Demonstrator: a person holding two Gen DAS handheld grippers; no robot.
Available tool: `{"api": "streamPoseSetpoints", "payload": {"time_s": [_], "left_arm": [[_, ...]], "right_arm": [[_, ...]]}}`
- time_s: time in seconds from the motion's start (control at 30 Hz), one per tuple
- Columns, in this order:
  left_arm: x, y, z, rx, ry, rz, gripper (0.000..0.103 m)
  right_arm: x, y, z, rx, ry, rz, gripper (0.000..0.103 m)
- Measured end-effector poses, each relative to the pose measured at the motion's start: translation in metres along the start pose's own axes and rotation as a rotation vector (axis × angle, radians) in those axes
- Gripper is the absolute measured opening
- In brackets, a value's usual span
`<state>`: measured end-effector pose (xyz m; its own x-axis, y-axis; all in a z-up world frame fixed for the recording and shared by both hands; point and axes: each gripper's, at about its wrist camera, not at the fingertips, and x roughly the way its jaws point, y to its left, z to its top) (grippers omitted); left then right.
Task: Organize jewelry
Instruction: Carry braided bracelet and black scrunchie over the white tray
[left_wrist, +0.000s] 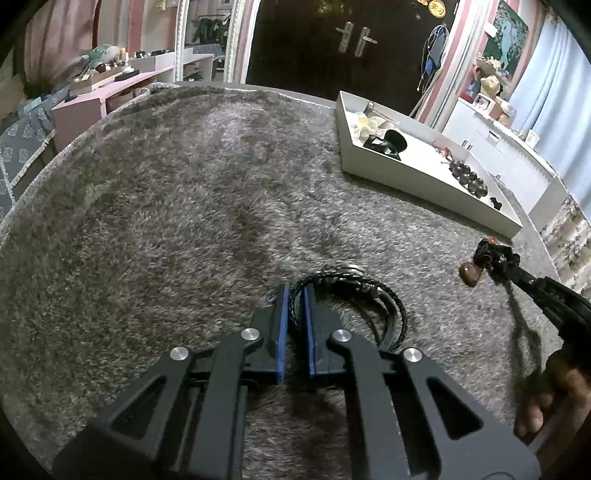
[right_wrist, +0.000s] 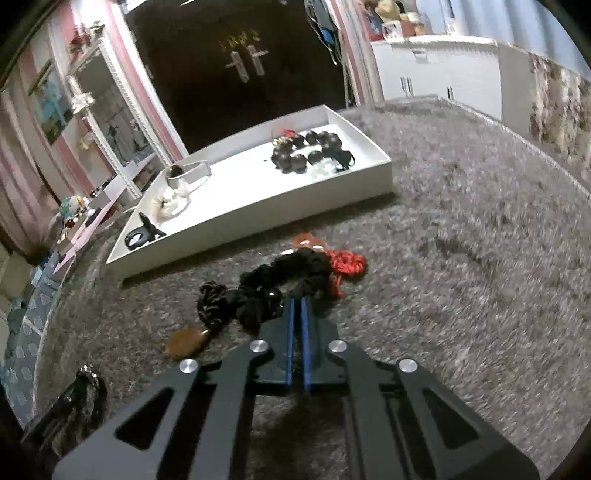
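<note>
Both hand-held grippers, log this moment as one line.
left hand-held gripper: shut on black braided cord bracelet | right hand-held gripper: shut on black cord necklace | white tray: ahead on carpet

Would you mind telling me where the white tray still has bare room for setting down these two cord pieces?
The white tray is bare through its middle, between the cream flower piece and the dark bead bracelet. Its ends are crowded: a black hair claw and the flower at one, beads at the other. The grey rug left of the tray is open too.
</note>
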<state>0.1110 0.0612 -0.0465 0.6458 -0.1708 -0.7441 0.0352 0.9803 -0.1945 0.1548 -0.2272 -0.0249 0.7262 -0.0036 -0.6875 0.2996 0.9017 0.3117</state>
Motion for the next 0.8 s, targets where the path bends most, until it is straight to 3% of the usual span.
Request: {"api": "streamPoseSetpoints", "payload": {"time_s": [0.23,0.8], "left_arm": [[-0.006,-0.006,0.004,0.012,-0.022,0.005,0.005],[-0.042,-0.034,0.011,0.059,-0.094,0.029,0.005]], "right_arm": [[-0.025,0.007,0.001,-0.175,-0.048,-0.070,0.002],[-0.068,-0.014,0.007,-0.328,-0.153,-0.146,0.002]]}}
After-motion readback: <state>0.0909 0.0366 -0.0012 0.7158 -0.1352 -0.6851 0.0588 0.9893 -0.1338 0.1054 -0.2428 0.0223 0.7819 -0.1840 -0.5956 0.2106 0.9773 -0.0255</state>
